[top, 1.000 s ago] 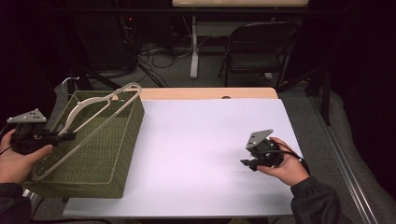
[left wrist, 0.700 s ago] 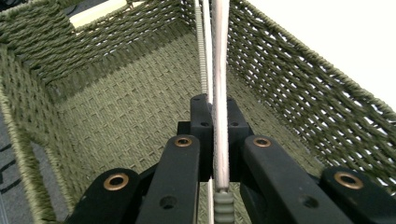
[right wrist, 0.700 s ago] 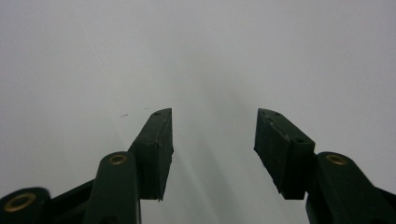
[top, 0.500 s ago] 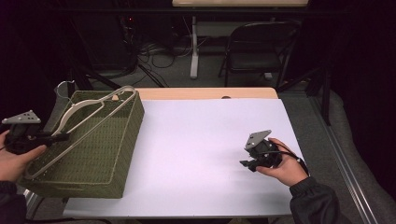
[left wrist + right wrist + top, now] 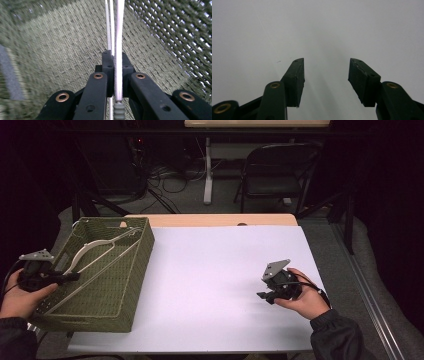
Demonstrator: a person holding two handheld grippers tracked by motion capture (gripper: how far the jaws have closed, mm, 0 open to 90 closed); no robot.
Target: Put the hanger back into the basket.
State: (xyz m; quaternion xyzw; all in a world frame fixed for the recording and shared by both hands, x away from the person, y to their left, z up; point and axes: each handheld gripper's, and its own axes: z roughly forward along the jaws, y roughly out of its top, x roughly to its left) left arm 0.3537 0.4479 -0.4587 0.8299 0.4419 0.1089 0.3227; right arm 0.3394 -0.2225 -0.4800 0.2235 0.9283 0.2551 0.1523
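Left gripper [image 5: 70, 277] is clenched on a white hanger [image 5: 119, 50], its jaws pinching the thin bar between them. That hanger lies slanted inside the green woven basket [image 5: 132, 265] at the worktop's [image 5: 210, 270] left edge. Right gripper [image 5: 325, 75], held in a hand at the near right, hovers over bare white worktop, jaws parted, grasping nothing.
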